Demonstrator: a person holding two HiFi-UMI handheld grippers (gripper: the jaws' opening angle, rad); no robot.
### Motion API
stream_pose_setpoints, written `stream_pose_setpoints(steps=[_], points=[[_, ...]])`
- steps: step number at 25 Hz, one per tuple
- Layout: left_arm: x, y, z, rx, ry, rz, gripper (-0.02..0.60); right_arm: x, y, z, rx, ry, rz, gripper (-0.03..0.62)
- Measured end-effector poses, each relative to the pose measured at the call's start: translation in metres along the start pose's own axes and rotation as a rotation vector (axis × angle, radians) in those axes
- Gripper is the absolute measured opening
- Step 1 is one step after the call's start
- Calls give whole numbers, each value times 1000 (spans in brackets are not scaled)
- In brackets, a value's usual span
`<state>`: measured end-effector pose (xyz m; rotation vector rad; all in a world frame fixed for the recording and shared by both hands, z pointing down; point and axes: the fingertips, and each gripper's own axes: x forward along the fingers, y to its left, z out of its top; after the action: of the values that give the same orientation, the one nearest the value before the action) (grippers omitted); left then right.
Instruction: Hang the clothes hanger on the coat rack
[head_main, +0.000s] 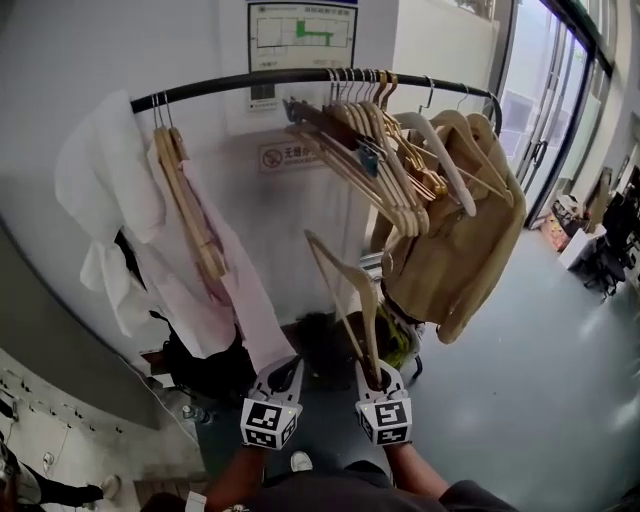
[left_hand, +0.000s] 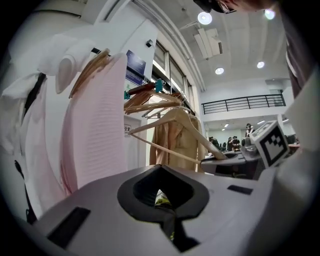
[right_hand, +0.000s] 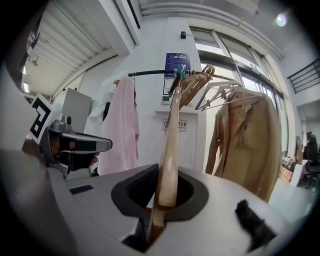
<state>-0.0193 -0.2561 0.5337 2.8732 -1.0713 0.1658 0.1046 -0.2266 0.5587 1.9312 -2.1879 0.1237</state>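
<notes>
Right gripper (right_hand: 159, 200) clamps the wooden hanger (right_hand: 169, 150) — upright between its jaws.

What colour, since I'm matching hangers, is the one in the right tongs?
Pale natural wood; the hanger shows best in the right gripper view.

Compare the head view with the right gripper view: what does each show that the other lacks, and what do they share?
Head view only: both arms of the held wooden hanger, and the person's right forearm. Right gripper view only: the right gripper closed on that hanger's wood, seen close up, and a ceiling light. Both: the black rail, pink garment, tan coat and bunched hangers.
</notes>
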Motion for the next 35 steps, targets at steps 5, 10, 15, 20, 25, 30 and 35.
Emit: stream_pose_setpoints(steps=[5,10,15,20,25,30,35], points=[[-6,24,-2,-8,14,99,2,42,4,27,-16,-14,118,46],[1,35,-7,-48,31,180,2,74,1,59,-64,-47,192,46],[-2,39,-4,-63,18,241,2,92,7,76,-97,-51,273,46],[-8,43,0,-61,4,277,2,110,13,109,-100,-61,341,46],[-15,46,-1,-72,-10,304,2,126,12,154,-134,-63,354,46],[-15,40,-3,-79,-10,300,2,136,5,206,-170,-88,325,46],[-17,40,0,-78,-18,300,2,145,8,248,-167,-109,332,46]])
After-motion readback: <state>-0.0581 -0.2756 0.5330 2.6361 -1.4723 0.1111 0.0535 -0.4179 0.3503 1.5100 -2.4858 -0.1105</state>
